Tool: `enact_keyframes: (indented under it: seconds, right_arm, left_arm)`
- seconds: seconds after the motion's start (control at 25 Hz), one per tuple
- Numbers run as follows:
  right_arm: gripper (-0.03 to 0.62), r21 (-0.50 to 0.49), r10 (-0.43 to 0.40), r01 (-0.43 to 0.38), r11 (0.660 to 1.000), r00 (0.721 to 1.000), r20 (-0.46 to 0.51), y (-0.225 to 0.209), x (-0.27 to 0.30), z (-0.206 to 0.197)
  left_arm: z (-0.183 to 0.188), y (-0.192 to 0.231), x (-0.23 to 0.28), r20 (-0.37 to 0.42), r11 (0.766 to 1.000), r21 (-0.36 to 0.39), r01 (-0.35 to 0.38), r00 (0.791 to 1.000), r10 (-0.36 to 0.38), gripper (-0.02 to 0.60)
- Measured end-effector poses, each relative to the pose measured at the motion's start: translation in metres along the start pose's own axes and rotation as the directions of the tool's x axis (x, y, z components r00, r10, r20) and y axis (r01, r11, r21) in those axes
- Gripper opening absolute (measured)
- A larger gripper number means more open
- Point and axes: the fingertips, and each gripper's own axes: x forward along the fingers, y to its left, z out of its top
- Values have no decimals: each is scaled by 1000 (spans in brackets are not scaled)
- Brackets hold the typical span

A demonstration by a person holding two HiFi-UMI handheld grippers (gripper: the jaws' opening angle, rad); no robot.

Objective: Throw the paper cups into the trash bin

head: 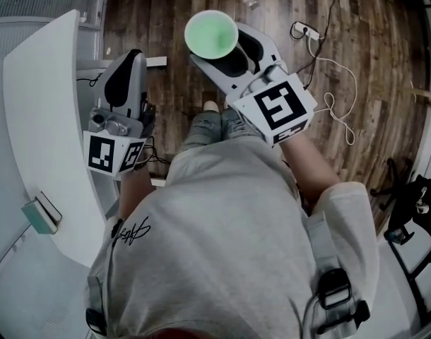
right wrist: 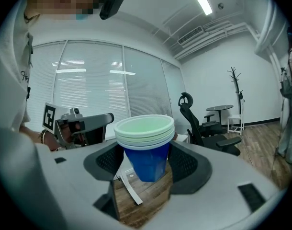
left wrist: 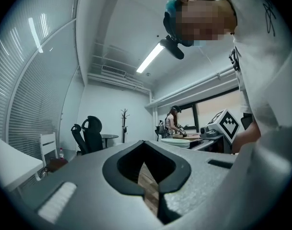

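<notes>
Wood floor (head: 385, 83); right gripper (head: 229, 51) grips nested paper cups (right wrist: 146, 145), blue, green-lined.

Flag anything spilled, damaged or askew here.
Nothing serious stands out. The stack of paper cups sits upright and uncrushed between the jaws of the right gripper, with nothing spilling. The left gripper is shut and empty. One mild oddity: a white power strip and its cable lie loose on the wood floor.

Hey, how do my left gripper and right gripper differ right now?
The right gripper is clamped on a stack of paper cups, blue outside and green inside; the left gripper is shut on nothing. The right gripper's jaws stand apart around the cups; the left gripper's meet. Both carry marker cubes.
</notes>
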Motion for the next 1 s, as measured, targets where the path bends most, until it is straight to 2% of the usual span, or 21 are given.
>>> enact_keyframes:
  seconds: [0.2, 0.32, 0.64, 1.0]
  right_arm:
    - [290, 19, -59, 59, 998, 998, 13, -4, 4, -10]
    - [290, 44, -75, 74, 996, 997, 7, -5, 8, -19]
    - [290, 62, -87, 86, 994, 996, 14, -13, 23, -45]
    - [290, 71, -75, 77, 995, 997, -21, -28, 33, -101]
  left_arm:
    - [-14, 2, 11, -18, 996, -21, 86, 996, -87, -6]
    - [-24, 6, 16, -24, 993, -36, 113, 993, -114, -6]
    - [-60, 14, 29, -55, 988, -74, 139, 988, -143, -6]
    - [-101, 10, 38, -84, 984, -92, 150, 984, -158, -6]
